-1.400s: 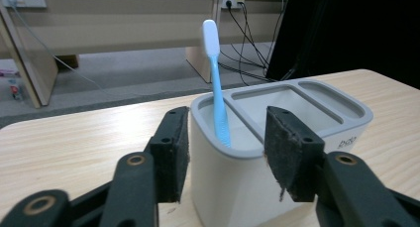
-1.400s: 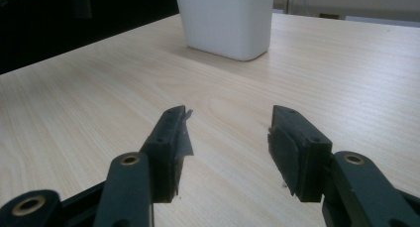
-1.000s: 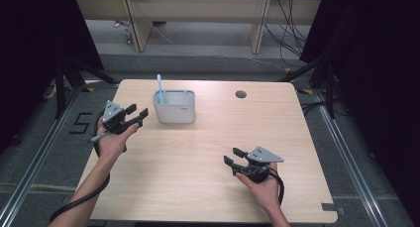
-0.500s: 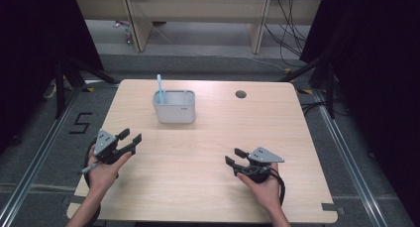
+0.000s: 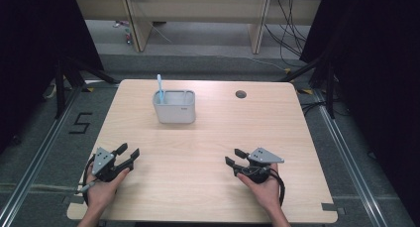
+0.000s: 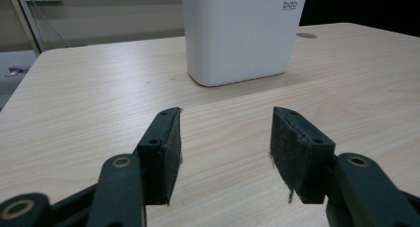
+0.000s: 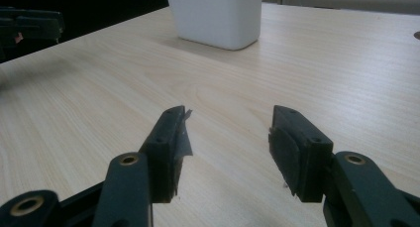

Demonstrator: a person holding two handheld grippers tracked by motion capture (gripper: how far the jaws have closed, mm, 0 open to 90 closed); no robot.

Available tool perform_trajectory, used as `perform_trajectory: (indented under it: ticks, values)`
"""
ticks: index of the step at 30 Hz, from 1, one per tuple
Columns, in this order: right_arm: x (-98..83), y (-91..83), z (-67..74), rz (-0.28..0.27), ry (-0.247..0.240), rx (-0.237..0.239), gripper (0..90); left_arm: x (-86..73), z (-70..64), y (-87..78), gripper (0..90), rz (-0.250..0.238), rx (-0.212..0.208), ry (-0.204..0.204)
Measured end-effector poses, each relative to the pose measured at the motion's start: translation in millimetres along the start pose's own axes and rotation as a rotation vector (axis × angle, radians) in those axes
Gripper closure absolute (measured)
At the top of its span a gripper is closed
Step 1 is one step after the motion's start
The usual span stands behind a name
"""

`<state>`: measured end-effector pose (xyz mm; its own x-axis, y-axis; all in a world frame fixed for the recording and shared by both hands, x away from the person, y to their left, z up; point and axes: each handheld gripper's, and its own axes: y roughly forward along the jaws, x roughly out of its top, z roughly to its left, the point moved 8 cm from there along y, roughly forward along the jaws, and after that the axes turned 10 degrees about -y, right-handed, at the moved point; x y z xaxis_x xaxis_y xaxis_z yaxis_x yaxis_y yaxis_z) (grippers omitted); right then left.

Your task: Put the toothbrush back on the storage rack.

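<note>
The pale wooden table (image 5: 208, 138) is mostly bare. A white rounded-corner plastic tub (image 5: 174, 106) stands toward its far side, at about eleven o'clock from the centre, with a light blue stick-like handle (image 5: 160, 86) rising from its left inner corner. The tub sits well clear of the far edge and of both side edges. A small round dark hole (image 5: 240, 94) lies in the top at one o'clock, near the far edge.

The left gripper (image 5: 128, 155) rests low at seven o'clock, close to the table's left edge and near corner, its jaws apart with nothing but wood grain between them; in the left gripper view the left gripper (image 6: 225, 138) points straight at the tub, with open board in between. The right gripper (image 5: 235, 156) sits at five o'clock, well in from the right edge, jaws likewise spread on nothing. In the right gripper view, the right gripper (image 7: 228, 138) has the tub ahead, slightly left. Between the two hands the near half of the table lies open.
</note>
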<state>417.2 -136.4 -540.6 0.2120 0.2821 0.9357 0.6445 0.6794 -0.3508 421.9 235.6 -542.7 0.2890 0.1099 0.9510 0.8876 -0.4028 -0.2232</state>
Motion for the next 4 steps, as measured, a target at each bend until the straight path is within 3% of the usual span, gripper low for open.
perform_trajectory:
  ticks: [1,4]
  values:
    - [0.2,-0.2,-1.2,0.001,-0.013,-0.008,48.9,-0.3,-1.1,-0.5,45.4,0.004,0.006,-0.002]
    - [0.1,0.2,1.3,-0.001,0.016,-0.006,48.8,-0.5,-1.8,0.2,45.8,0.011,0.005,-0.004]
